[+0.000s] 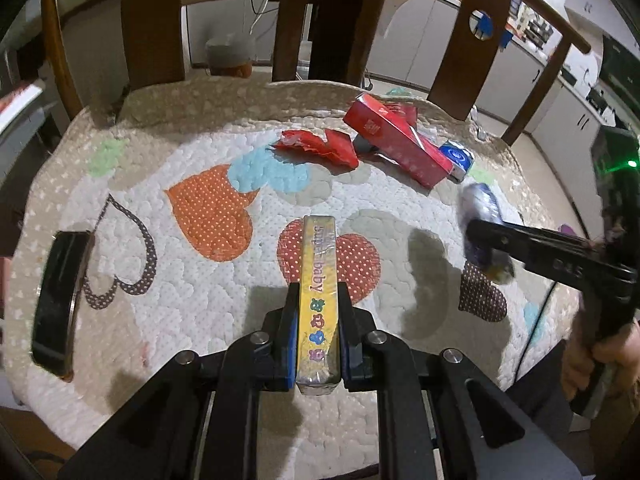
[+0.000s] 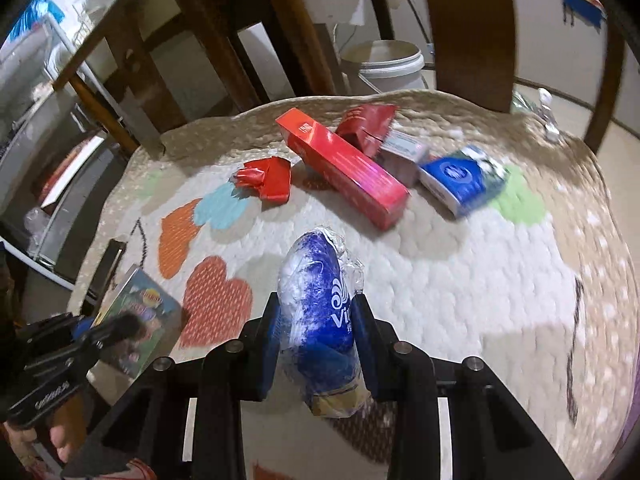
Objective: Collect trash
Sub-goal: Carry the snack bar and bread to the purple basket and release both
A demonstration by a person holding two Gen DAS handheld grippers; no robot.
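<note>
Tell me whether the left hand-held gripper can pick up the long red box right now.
Probably not yet. The left hand-held gripper is shut on the yellow "super baby" box, so its jaws are occupied. The path across the quilt to the long red box looks unobstructed otherwise.

Quilted heart-print mat on the floor, furniture crowding in behind

The quilted mat [image 1: 168, 360] spreads wide, white centre with orange, red and blue hearts, beige border at its far edge; dark wooden chair legs [image 1: 152, 20] stand right along that far edge; a white plastic bucket [image 2: 384, 64] sits on the pale floor beyond them; white cabinets [image 1: 424, 36] line the wall at the back right; light is warm and indoor, soft shadows falling across the mat.
</note>
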